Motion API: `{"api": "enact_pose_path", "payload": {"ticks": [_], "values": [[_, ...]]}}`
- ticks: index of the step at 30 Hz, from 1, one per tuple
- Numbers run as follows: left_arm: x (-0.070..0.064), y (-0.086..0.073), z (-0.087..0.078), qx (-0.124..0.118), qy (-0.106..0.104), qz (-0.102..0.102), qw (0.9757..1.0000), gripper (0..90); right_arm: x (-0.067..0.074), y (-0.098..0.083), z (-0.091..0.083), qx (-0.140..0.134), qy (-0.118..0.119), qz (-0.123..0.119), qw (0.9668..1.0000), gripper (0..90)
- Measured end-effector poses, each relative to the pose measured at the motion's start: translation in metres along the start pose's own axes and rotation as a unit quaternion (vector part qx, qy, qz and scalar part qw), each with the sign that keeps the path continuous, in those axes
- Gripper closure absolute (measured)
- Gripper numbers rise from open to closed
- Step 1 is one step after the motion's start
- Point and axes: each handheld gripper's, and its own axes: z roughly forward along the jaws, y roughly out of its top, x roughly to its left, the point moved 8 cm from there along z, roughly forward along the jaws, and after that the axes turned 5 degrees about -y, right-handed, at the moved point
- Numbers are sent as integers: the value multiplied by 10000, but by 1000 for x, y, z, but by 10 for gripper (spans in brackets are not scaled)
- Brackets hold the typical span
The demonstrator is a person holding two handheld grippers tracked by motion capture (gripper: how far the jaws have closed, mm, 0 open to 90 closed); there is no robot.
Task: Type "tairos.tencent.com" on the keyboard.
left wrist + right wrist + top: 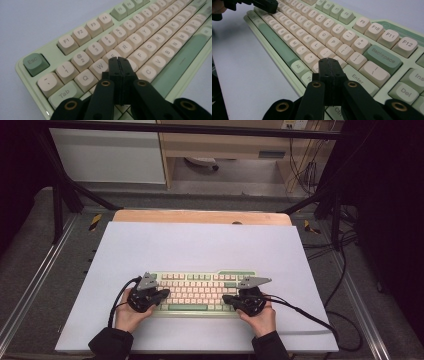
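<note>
A green and cream keyboard (pixel 200 292) lies at the near middle of the white surface (pixel 200 245). The left gripper (pixel 118 60) hovers over its left end with jaws pressed together above the E and D keys. The right gripper (pixel 329 61) hangs over its right end near the Enter key (pixel 358 76), jaws likewise together on nothing.

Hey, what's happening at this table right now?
A person holds a gripper in each hand over a green and cream keyboard on a white mat. The left gripper, jaws shut, points at the keys near W and E. The right gripper, also shut, sits over the keys left of Enter. Neither grips anything.
</note>
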Motion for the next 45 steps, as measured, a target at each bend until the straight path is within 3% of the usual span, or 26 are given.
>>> {"api": "enact_pose_path", "payload": {"ticks": [27, 45], "values": [[1, -3, -21, -169, -66, -26, 9998, 896, 4, 4, 0, -13, 49, -13, 10000, 900], [6, -7, -26, -205, -93, -112, 9997, 896, 19, 14, 19, 107, 144, -237, 9996, 900]]}}
